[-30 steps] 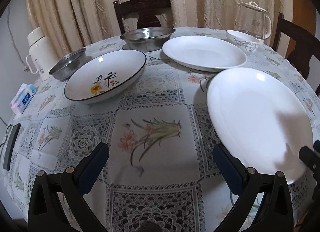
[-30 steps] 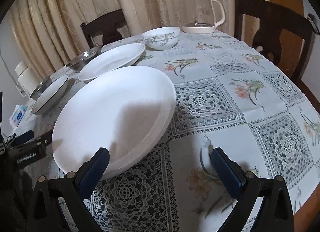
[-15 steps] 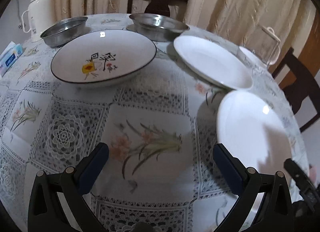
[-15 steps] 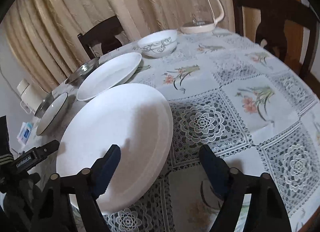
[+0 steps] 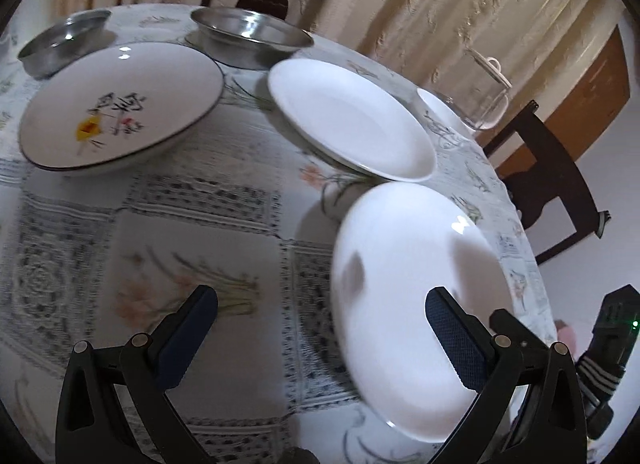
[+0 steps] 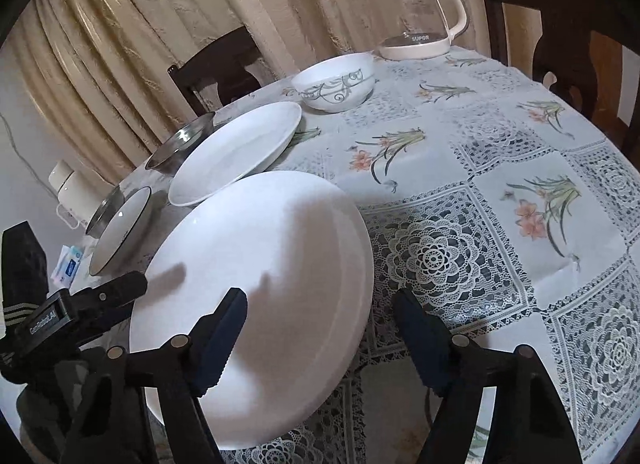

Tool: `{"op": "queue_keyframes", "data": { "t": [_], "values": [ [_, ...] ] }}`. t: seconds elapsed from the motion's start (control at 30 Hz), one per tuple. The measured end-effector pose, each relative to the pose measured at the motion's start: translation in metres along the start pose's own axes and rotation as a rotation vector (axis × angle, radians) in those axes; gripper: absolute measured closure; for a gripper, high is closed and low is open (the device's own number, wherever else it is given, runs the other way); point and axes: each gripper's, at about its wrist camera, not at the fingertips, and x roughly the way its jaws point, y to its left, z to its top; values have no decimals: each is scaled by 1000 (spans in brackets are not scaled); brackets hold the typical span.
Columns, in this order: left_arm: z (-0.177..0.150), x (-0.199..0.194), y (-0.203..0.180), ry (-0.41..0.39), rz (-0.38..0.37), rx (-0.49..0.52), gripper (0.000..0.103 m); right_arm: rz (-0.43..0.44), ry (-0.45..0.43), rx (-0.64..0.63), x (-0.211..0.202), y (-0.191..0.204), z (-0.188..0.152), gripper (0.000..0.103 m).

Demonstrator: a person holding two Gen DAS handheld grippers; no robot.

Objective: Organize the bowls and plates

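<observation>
Now the right gripper [image 6: 320, 332] is narrowing its still-parted fingers around the near rim of the large white plate [image 6: 260, 284], closer than a second ago; the left gripper [image 5: 320, 340], fingers wide apart and empty, is swinging toward the same plate [image 5: 412, 284] on the lace-patterned tablecloth [image 6: 480, 224], suggesting a lift for stacking.

Round table [image 6: 500, 192] under a pale cloth [image 6: 440, 264] printed with lace squares and flowers. Behind, cream curtains [image 6: 280, 4] in heavy folds, brightest at the pleats. 2 dark wooden chairs in the right wrist view: 1 [image 6: 220, 68] at the far side, 1 [image 6: 568, 36] at the right edge. White wall [image 6: 24, 120] at left, with a thin cord. Brown wooden panel [image 5: 592, 84] beside the curtains in the left wrist view.
</observation>
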Motion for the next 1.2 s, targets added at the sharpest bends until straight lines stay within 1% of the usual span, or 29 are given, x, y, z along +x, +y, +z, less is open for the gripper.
{"op": "queue_keyframes", "data": {
  "t": [0.23, 0.3, 0.37, 0.47, 0.5, 0.53, 0.57, 0.7, 0.77, 0.83, 0.9, 1.07, 1.1, 1.2],
  "values": [
    [4, 7, -3, 0, 6, 2, 0, 22, 9, -11, 2, 0, 1, 25],
    [4, 6, -3, -3, 2, 15, 0, 41, 9, -12, 2, 0, 1, 25],
    [1, 6, -4, -11, -3, 51, 0, 55, 8, -15, 2, 1, 1, 26],
    [-7, 6, -9, -13, 6, 149, 0, 74, 8, -17, 3, 1, 2, 30],
    [-8, 7, -11, -6, 17, 180, 0, 81, 10, -17, 4, 1, 2, 34],
    [-8, 7, -12, -2, 22, 188, 0, 89, 17, -15, 5, 0, 2, 41],
    [-8, 7, -12, -1, 20, 180, 0, 96, 24, -11, 6, 0, 2, 43],
    [1, 4, 0, 11, -27, 60, 0, 96, 24, -3, 7, -3, 3, 48],
    [6, 4, 4, 25, -53, 9, 0, 99, 24, 0, 7, -4, 3, 48],
    [9, 5, 5, 50, -114, -24, 0, 102, 24, 2, 7, -4, 3, 48],
    [8, 7, -1, 73, -169, -22, 0, 103, 23, 2, 6, -5, 3, 48],
    [0, 15, -22, 98, -276, 30, 0, 115, 24, 9, 6, -7, 3, 48],
    [-1, 17, -23, 106, -289, 33, 0, 117, 23, 10, 6, -7, 3, 48],
    [-1, 17, -23, 97, -305, 53, 0, 120, 23, 9, 6, -6, 3, 47]
  ]
}}
